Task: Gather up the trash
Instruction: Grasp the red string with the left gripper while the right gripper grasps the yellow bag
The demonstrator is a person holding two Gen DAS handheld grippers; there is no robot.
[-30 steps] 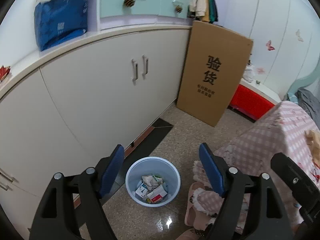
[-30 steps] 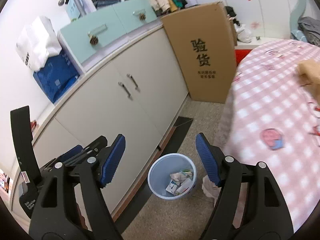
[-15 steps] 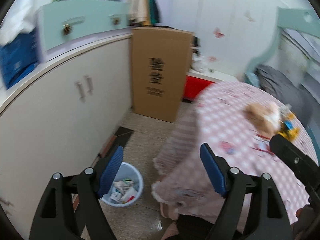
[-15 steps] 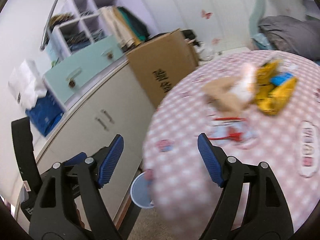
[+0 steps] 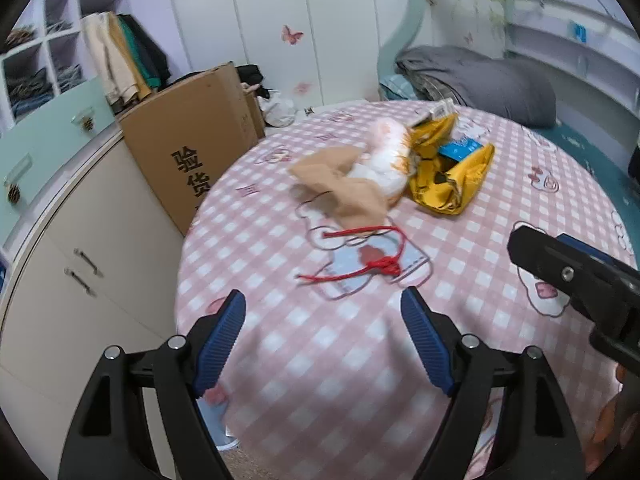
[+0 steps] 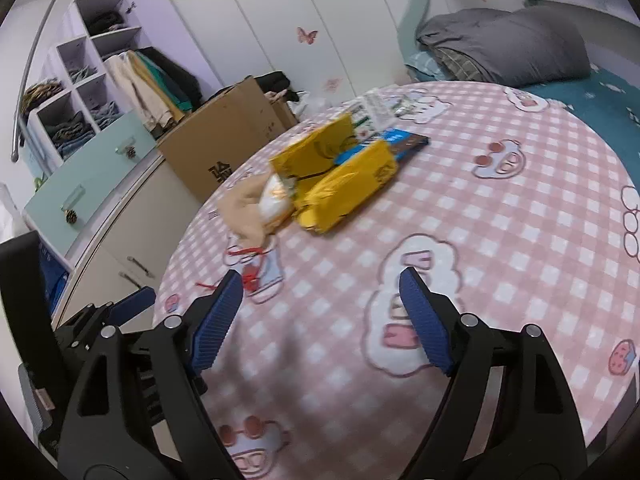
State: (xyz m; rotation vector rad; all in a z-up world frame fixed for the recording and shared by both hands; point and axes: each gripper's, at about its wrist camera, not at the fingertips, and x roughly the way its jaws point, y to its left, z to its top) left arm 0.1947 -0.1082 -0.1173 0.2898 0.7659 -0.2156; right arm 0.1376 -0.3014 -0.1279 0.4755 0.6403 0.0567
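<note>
- My left gripper [image 5: 322,316] and right gripper [image 6: 320,298] hang at frame bottom, jaws spread and empty; the right's have just been opening.
- Under them, the soft pink checked surface [image 5: 360,380].
- Mid-frame: thin red string [image 5: 360,270]. I judge it the nearest pick, needing a low pinch.
- Beyond: crumpled tan paper [image 5: 340,184], glossy yellow wrappers [image 5: 452,176].

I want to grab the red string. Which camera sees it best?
The left wrist view: the red string lies whole and unblocked on the tablecloth. In the right wrist view the string is small, partly hidden behind a gripper finger.
</note>
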